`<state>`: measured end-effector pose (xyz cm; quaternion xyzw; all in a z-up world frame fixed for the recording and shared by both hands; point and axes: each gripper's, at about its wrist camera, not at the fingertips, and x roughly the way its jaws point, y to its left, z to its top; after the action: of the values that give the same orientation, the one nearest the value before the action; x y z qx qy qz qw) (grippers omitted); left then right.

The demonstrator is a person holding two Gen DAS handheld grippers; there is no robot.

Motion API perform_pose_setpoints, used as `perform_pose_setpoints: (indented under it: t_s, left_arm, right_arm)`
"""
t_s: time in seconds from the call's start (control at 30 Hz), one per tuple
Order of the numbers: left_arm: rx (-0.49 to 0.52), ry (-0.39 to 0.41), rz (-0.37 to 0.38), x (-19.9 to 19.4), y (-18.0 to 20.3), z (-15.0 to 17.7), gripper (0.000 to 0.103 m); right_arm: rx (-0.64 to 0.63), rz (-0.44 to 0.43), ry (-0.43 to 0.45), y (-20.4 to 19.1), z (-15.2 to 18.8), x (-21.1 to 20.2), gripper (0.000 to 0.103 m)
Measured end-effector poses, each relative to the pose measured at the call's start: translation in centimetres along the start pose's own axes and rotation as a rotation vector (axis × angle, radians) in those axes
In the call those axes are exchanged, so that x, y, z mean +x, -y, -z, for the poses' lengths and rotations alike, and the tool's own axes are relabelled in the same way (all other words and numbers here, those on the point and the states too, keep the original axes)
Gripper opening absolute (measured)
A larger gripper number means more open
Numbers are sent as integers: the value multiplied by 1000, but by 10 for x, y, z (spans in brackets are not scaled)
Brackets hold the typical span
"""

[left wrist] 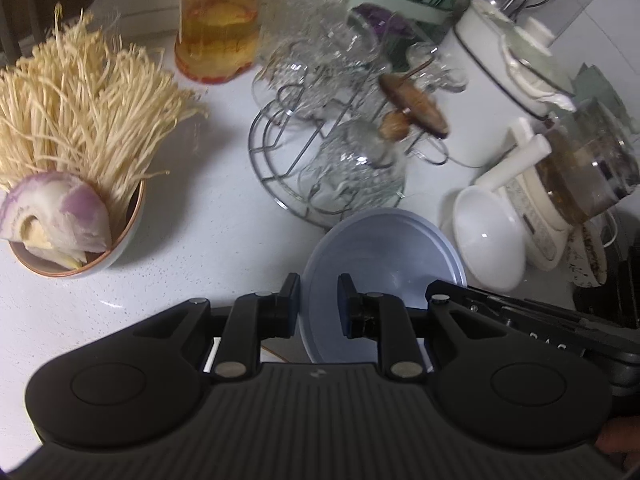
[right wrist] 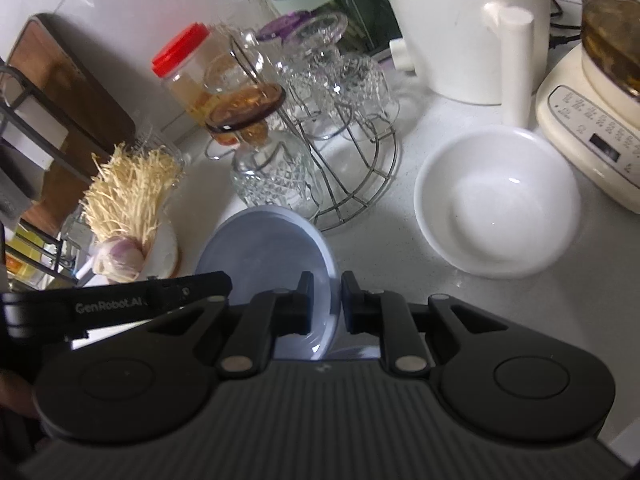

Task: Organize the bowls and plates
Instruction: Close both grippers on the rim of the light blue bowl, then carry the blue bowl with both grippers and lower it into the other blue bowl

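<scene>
Both hand-held grippers clamp the blue bowl's rim.
The left hand-held gripper (left wrist: 319, 304) and right hand-held gripper (right wrist: 326, 302) pinch opposite edges of the blue bowl (right wrist: 264, 252) at lower centre; a white bowl (right wrist: 496, 204) sits on the table (right wrist: 400, 248) to its right.

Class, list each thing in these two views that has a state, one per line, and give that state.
Blue bowl: empty, both grippers on its rim.
Left gripper: shut on the blue bowl's rim.
Right gripper: shut on the opposite rim.
White bowl: empty, upright on the counter.
Red-lidded jar: lid on, partly full.
Brown-rimmed bowl: full of food.
</scene>
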<state>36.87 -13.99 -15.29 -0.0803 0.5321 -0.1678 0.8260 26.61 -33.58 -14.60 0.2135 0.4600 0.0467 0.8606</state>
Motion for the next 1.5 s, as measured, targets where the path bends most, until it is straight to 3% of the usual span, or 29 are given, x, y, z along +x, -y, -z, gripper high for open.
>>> perform_pose_setpoints:
  t_s: [0.4,0.77,1.5]
  left_arm:
    - [62,68,16,-61,22,7,23]
    - [118,88,41,-95,38,28,24]
    - [220,-40,81,-67,68,61,24]
  right_arm:
    - [5,-18,103,-15,14,-54,17]
    - [22,-8,168,-20,35,-90,17]
    - [118,84,179,12,76,-110,17]
